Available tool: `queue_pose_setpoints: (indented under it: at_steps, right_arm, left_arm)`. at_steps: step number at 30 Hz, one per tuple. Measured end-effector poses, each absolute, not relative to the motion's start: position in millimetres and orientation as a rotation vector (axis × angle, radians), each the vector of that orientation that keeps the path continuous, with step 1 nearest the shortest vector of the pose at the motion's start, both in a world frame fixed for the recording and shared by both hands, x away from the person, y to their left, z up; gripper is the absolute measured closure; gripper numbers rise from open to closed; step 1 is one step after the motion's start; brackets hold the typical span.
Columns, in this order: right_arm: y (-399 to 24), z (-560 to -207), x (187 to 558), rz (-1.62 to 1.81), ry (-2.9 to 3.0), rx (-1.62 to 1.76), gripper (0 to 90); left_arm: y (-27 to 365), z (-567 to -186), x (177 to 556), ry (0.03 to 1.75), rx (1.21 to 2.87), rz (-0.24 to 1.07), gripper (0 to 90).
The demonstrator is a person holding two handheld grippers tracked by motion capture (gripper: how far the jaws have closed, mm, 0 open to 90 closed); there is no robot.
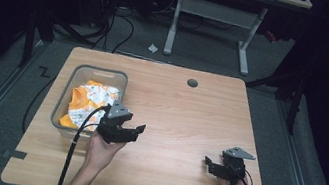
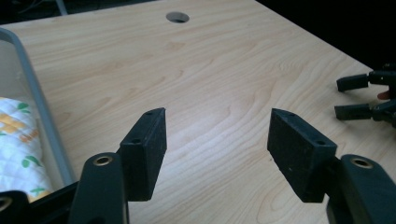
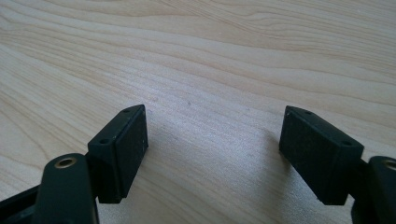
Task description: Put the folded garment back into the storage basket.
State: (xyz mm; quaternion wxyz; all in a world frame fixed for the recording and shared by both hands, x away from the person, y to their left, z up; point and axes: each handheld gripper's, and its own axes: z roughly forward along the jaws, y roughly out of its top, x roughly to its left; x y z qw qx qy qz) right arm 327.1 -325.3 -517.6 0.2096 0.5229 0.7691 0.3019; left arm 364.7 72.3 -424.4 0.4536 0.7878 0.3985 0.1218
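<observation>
Two grippers, left gripper (image 1: 136,134), right gripper (image 1: 209,164), jaws wide apart, holding nothing, above table (image 1: 183,121)

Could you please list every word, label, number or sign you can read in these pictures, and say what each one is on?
None can be read.
The cloth in the grey bin bears orange and green printed shapes; any lettering is too small to tell.
The left gripper, the right gripper and the wooden table show no markings.

Pale wood-grain table (image 1: 183,121); grey-rimmed clear bin (image 1: 62,101); orange-and-white cloth (image 1: 87,102) with small green leaf prints.
</observation>
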Motion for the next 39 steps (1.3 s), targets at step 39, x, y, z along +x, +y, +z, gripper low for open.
queue_pose_setpoints:
  at_steps: [39]
  right_arm:
    - [-325, -518, 327, 0.84, 2.138, 1.455, 24.0]
  left_arm:
    - [36, -493, 352, 0.999, 2.026, 0.242, 37.1]
